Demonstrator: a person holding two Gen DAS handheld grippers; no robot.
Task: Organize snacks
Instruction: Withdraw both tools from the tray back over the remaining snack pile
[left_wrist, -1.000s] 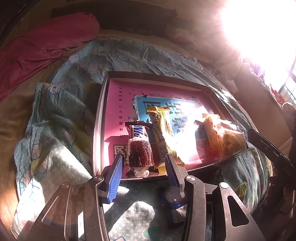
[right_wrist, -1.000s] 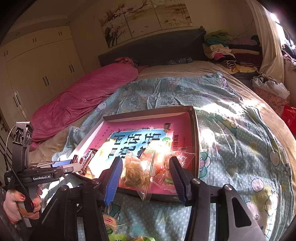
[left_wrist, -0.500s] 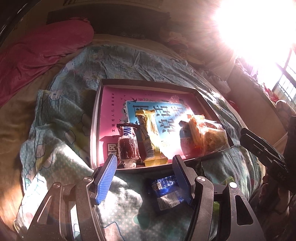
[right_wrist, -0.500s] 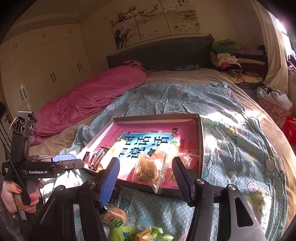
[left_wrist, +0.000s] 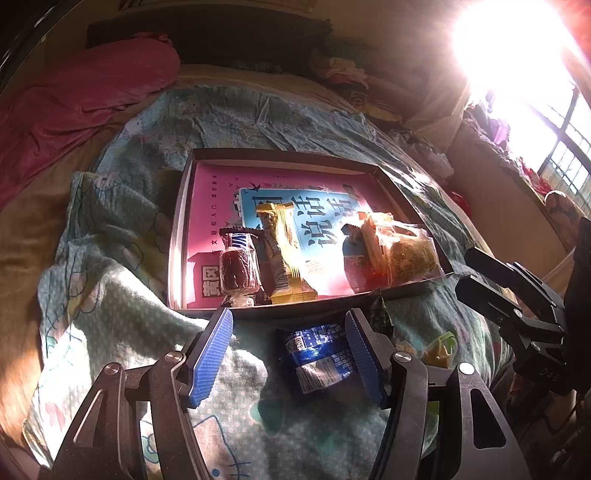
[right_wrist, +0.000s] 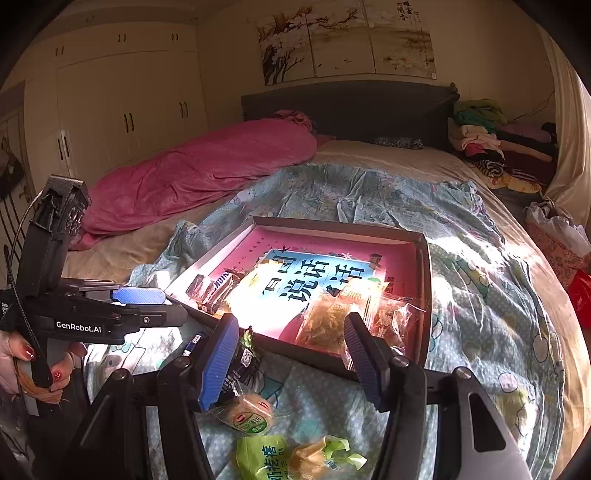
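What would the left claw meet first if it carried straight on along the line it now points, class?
Most likely the blue snack packet lying on the quilt between the open left claw fingers, short of the box. Depth is hard to judge, so it might touch the quilt beside it first.

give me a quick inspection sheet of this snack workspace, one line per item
surface: bed with patterned quilt
job's things: shallow box holds chocolate snack, gold bar, clear-bagged cakes
clutter: blue packet, green-label bun, green wrappers loose on quilt
grippers: left gripper and right gripper open, nothing held, jaws just opened
cables: thin cord by left handle
surroundings: pink blanket, wardrobe, clothes pile
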